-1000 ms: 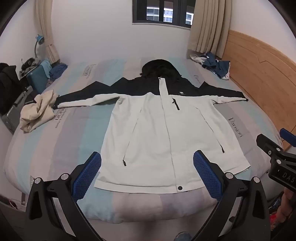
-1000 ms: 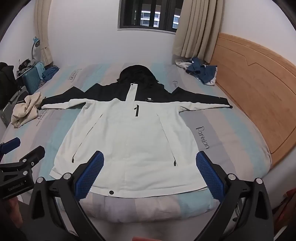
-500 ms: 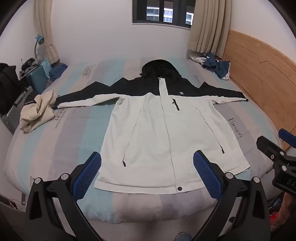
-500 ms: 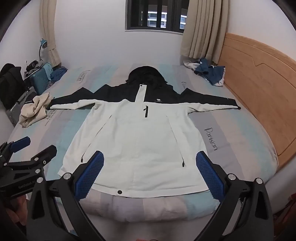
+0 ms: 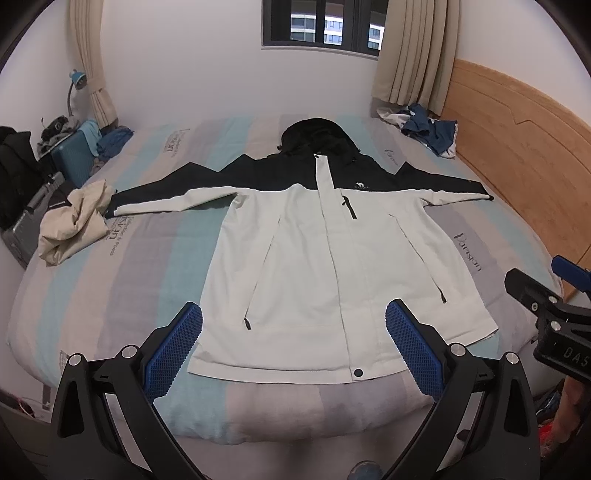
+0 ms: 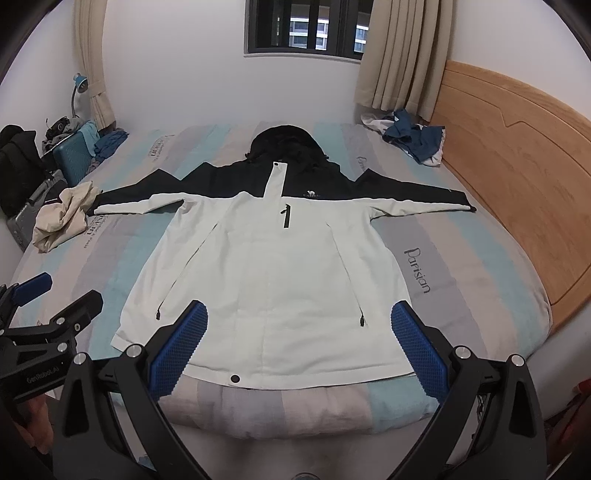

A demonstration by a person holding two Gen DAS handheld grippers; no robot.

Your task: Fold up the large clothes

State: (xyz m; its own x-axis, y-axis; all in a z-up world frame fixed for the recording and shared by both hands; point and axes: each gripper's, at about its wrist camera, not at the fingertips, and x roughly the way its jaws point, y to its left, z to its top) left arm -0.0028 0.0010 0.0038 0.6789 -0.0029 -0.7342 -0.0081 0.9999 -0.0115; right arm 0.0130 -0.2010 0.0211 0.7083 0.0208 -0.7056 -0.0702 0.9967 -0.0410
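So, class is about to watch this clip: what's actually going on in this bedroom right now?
A person holds a two-finger gripper in each hand over the near edge of a bed. A black-and-white hooded jacket lies spread flat on it, front up, sleeves out to both sides. The left gripper and the right gripper are both open and hold nothing. No fold has been made yet. A beige garment and a blue pile lie apart from the jacket.

Both wrist views look from the foot of the bed (image 5: 92, 280) toward the window (image 6: 306, 31) wall, set back, left view offset leftward (each glimpses the other gripper), sharing the jacket (image 5: 332, 266).
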